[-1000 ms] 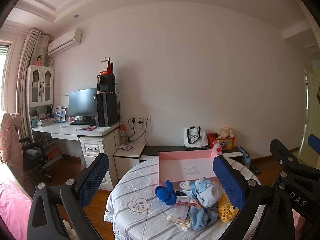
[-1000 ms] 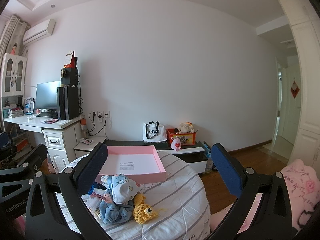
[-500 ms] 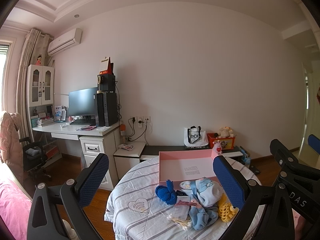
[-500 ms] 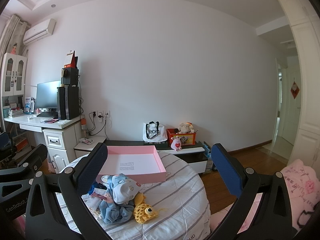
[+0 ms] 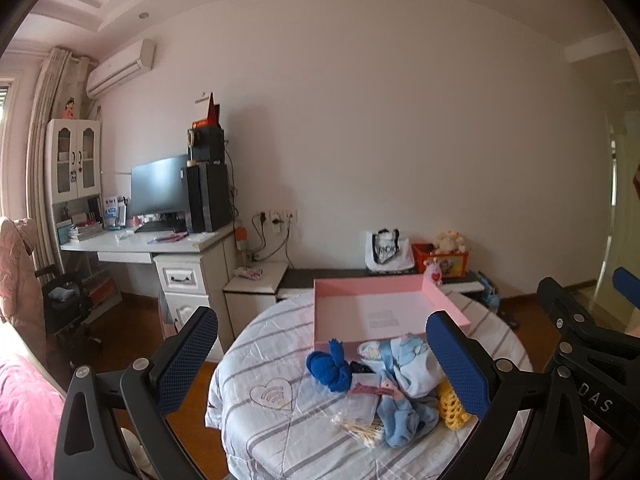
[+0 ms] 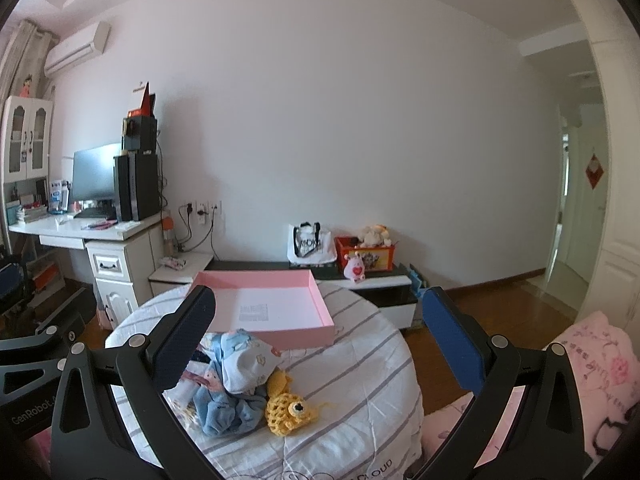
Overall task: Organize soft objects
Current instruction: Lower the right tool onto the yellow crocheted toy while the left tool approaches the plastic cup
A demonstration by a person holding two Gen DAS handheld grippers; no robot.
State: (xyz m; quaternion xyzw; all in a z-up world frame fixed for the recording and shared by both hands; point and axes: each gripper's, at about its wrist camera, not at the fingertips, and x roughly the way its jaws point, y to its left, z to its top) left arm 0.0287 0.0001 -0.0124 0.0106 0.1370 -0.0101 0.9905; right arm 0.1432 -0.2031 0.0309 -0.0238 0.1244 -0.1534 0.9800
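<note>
Left wrist view: both claws spread wide and empty above a round worktop [image 5: 256, 364] under a striped cloth.

A heap of soft things lies at the near wall of the empty pink box [image 5: 380, 312]: a blue knitted toy [image 5: 330, 368], pale blue baby clothes [image 6: 236, 380] and a yellow crocheted toy [image 6: 290, 410]. The left claw [image 5: 320, 364] and the right claw [image 6: 316, 344] hang apart from the heap, touching nothing.

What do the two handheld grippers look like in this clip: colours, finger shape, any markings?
Both the left gripper and right gripper have matte black angular frames with triangular cut-outs and silver round bolts. Each carries two long fingers faced with blue textured pads. White lettering reads "GenRobot" on the left one, seen in the right view. No cables or sleeves show.
</note>
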